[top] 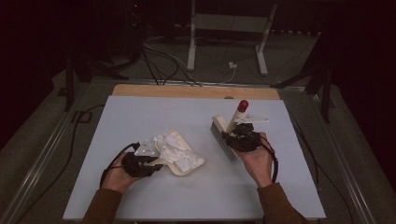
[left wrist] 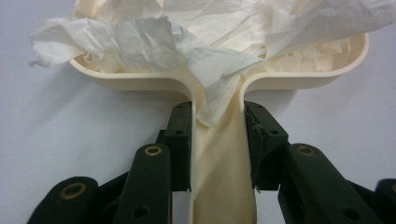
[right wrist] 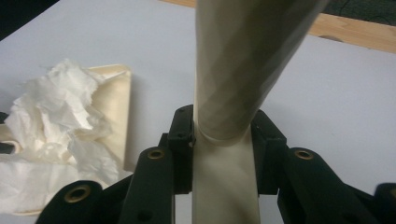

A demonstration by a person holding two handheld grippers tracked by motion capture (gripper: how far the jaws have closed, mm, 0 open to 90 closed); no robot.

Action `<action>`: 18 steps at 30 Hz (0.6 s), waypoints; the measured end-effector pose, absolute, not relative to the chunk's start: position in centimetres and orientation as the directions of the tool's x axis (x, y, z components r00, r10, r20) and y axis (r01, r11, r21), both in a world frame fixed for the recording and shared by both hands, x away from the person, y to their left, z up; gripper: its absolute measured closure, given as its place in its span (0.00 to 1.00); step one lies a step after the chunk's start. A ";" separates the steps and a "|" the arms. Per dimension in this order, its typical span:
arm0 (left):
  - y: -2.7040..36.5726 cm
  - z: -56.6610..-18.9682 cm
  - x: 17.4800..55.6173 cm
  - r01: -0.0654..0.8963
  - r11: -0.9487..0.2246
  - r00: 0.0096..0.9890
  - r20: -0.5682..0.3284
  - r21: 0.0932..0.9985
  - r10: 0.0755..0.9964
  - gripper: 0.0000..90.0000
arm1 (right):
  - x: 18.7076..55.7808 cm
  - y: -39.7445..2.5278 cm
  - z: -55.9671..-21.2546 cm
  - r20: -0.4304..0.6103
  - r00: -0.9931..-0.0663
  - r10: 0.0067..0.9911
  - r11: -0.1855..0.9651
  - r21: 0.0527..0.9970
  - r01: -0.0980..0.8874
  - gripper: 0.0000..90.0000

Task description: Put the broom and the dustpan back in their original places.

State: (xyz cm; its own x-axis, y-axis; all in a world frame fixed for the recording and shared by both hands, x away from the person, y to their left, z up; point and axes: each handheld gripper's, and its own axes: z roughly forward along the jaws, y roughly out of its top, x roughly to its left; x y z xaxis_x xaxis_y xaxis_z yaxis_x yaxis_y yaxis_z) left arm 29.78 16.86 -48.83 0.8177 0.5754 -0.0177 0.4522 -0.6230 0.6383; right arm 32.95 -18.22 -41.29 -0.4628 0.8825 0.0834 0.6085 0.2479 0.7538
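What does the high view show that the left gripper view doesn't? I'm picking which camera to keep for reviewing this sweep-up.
High view alone: the brush with its red-tipped handle, clamped in the right gripper, away from the dustpan; both forearms; the whole table.
Left gripper view alone: the left gripper, its jaws pressed on either side of the dustpan handle, with a paper tip hanging into the handle channel.
Both: the cream dustpan heaped with crumpled white paper on the pale tabletop.
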 end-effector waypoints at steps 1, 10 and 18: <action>16.9 -48.9 29.8 0.454 -0.620 0.816 -0.019 0.640 0.578 0.75 | 33.0 -18.3 -41.3 0.086 -0.460 0.883 0.245 0.753 0.611 0.75; 17.1 -48.8 29.6 0.483 -0.602 0.786 -0.012 0.636 0.618 0.75 | 33.2 -19.4 -41.2 0.106 -0.484 0.869 0.246 0.756 0.607 0.75; 17.5 -48.6 29.5 0.511 -0.577 0.750 -0.002 0.638 0.662 0.75 | 33.0 -19.7 -41.2 0.076 -0.543 0.836 0.310 0.751 0.583 0.75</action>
State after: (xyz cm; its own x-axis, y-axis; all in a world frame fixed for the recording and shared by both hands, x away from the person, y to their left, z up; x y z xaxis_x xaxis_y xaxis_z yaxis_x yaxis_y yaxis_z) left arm 29.52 17.45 -48.62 0.7495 0.6620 -0.0021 0.5110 -0.5766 0.6375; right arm 32.95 -19.70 -41.20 -0.5432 0.8361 0.0763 0.5827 0.3099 0.7513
